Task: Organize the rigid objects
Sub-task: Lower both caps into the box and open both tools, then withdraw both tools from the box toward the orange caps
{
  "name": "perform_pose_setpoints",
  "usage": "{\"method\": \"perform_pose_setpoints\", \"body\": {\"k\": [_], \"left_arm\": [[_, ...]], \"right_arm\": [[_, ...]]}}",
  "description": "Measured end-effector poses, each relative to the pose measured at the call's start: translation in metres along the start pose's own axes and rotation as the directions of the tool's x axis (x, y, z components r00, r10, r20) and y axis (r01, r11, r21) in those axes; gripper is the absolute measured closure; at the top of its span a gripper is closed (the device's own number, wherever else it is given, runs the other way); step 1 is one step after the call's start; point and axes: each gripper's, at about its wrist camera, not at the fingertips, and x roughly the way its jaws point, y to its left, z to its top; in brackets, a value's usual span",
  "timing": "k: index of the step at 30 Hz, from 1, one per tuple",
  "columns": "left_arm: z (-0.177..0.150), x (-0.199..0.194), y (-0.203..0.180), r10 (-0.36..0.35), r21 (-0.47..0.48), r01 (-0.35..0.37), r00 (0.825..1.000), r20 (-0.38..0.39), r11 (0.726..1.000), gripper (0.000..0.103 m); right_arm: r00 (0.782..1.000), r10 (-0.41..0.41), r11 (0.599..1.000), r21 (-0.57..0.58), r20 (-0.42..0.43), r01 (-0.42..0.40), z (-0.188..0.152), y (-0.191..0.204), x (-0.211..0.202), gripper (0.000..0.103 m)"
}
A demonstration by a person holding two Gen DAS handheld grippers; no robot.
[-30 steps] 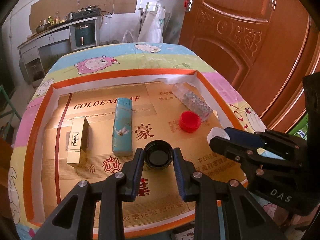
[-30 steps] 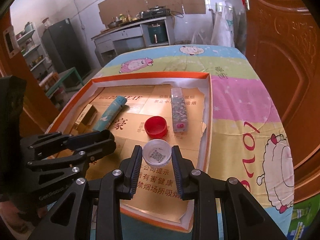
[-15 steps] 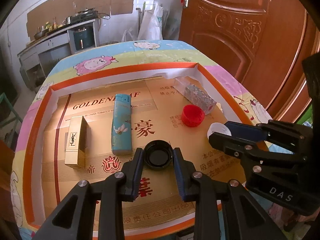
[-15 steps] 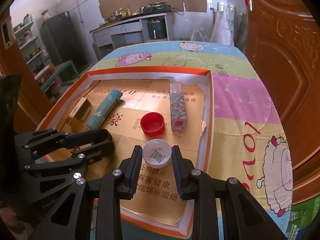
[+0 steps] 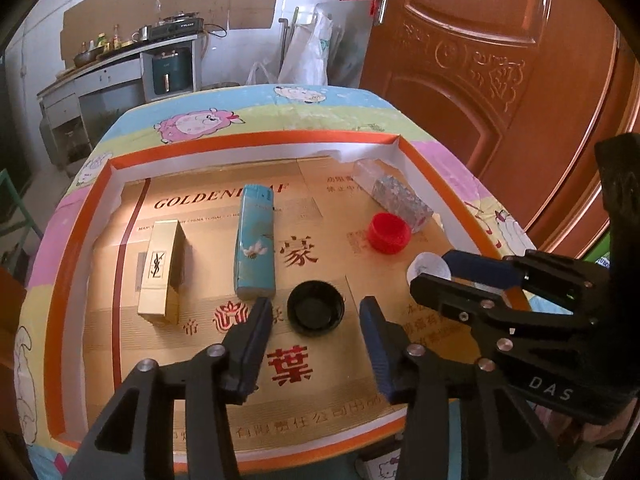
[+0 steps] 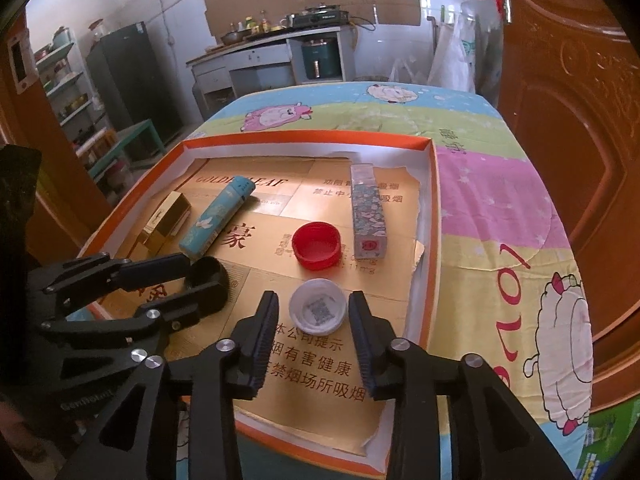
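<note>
Left gripper (image 5: 316,312): its jaws are opening; the black cap (image 5: 315,307) lies between them, with a gap on both sides.
Right gripper (image 6: 313,308): its jaws are opening around the white cap (image 6: 318,306), and the pads do not press it.
Red cap (image 6: 316,245): lies open side up, just behind the white cap.
Boxes: gold box (image 5: 162,266), blue box (image 5: 255,239) and patterned box (image 6: 367,210) lie flat.
Tray (image 5: 72,248): orange rim; it holds all these things on the desk.

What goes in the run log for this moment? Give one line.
left tool: opening, black cap between, untouched | right tool: opening, white cap between | both caps on tray
</note>
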Motion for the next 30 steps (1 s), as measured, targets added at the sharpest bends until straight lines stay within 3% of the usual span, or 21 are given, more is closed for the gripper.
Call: {"method": "perform_pose_setpoints", "body": {"k": [8,17,20,30], "left_arm": [[-0.004,-0.032,0.007,0.014,-0.027,-0.012,0.998,0.066,1.000,0.058],[-0.020,-0.072,0.028,0.050,-0.107,-0.040,0.994,0.098,0.993,0.058],[-0.026,-0.086,0.026,0.091,-0.088,-0.081,0.989,0.119,0.993,0.058],[-0.052,-0.119,0.025,0.076,-0.090,-0.064,0.988,0.133,0.994,0.058]], "right_arm": [[1.000,0.016,0.999,0.031,0.019,-0.017,-0.002,-0.002,-0.008,0.054],[0.998,0.030,0.994,0.104,0.049,-0.035,-0.011,-0.002,-0.036,0.054],[0.998,0.022,0.994,0.101,0.058,-0.028,-0.014,0.004,-0.048,0.054],[0.997,0.014,0.996,0.083,0.075,-0.020,-0.032,0.029,-0.084,0.054]]}}
